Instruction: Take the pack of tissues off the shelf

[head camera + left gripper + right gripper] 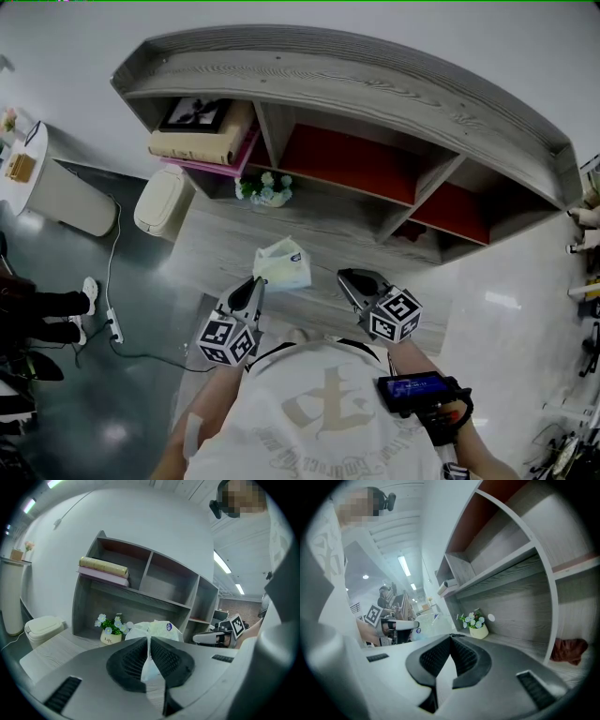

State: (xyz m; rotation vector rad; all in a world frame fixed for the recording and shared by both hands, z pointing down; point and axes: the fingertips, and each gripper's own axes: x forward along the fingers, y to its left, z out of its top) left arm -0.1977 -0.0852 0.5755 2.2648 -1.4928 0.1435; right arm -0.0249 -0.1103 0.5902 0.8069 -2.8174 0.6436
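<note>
The pack of tissues (284, 263), pale with a thin plastic wrap, hangs in the air in front of the grey shelf (375, 84), above the wooden platform. My left gripper (254, 286) is shut on the pack's near edge. In the left gripper view the wrap is pinched between the ribbed pads (161, 656), and the pack (154, 628) bulges beyond them. My right gripper (359, 283) hovers to the right of the pack, apart from it, shut with nothing in it. The right gripper view shows its tips (451, 638) meeting, with the pack (425, 624) off to the left.
A small pot of flowers (265, 188) stands in the lower left compartment. Stacked books (202, 141) lie above it. A red cloth (410, 232) sits in the lower right compartment. A white bin (161, 200) stands left of the shelf. A person's feet (86, 309) and a cable (114, 323) are at the far left.
</note>
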